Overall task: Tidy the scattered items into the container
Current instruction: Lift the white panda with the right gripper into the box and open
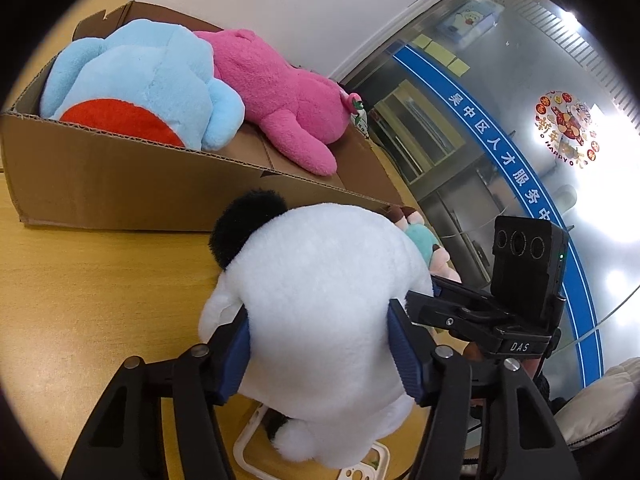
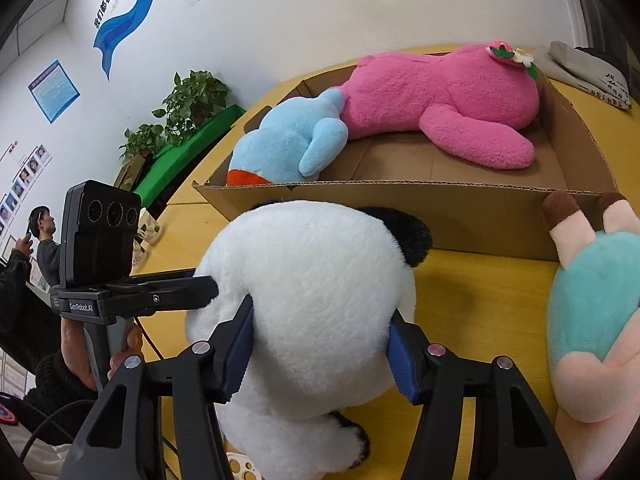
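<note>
A white panda plush (image 1: 320, 264) with black ears lies on the yellow table just in front of a cardboard box (image 1: 120, 184). My left gripper (image 1: 318, 320) is shut on one side of it, blue pads (image 1: 240, 340) sunk into the fur. From the other side my right gripper (image 2: 320, 316) is shut on the same panda plush (image 2: 320, 264). Inside the box (image 2: 400, 200) lie a light-blue plush (image 2: 288, 136) and a pink plush (image 2: 440, 92). A teal-and-pink doll (image 2: 592, 300) lies on the table to the right of the panda.
A white plastic frame (image 1: 248, 440) lies under the panda. A glass partition (image 1: 520, 120) stands past the table's right edge. Potted plants (image 2: 192, 100), a folded bag (image 2: 588, 72) and a standing person (image 2: 44, 240) are further off.
</note>
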Demonstrator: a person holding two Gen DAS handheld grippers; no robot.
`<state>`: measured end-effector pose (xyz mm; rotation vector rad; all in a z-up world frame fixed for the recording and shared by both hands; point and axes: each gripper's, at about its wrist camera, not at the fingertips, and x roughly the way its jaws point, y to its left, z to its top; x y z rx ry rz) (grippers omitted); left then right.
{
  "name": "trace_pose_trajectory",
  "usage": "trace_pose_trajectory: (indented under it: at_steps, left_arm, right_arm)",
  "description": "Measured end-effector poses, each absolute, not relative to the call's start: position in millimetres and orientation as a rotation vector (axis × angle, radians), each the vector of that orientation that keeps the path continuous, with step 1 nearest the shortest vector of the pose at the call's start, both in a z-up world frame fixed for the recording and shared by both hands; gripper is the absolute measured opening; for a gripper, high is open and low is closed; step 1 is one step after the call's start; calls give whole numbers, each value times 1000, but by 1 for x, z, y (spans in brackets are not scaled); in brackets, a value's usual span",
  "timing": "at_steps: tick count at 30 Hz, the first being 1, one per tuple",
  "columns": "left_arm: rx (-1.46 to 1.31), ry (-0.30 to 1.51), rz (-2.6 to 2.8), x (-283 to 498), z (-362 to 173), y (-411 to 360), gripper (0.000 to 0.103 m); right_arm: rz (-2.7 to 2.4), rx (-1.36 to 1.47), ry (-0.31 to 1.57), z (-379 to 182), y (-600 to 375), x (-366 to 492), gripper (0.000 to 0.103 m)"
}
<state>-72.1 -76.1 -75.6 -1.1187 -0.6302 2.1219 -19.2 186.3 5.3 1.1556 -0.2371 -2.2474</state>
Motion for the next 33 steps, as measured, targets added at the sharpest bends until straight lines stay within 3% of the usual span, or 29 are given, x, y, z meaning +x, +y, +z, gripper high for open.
trace_pose_trajectory:
  at_steps: [11,22,27,33]
  left_arm:
    - [-891,-484,2247,-72,17,-66,58]
    - [-652,-309,2331,-141,116,-57,58]
    - [-690,-295,2361,-186,114,-53,58]
    - [-885,-363,2344,-227,55,-53,58]
  right_arm:
    - [-2305,893,-258,70,202,-17,63]
    - [-2398,569,-80,175,212,-76,64]
    - [-2381,588,-91,172,216,-125,63]
    - [-2285,784,-211,106,223,-182,64]
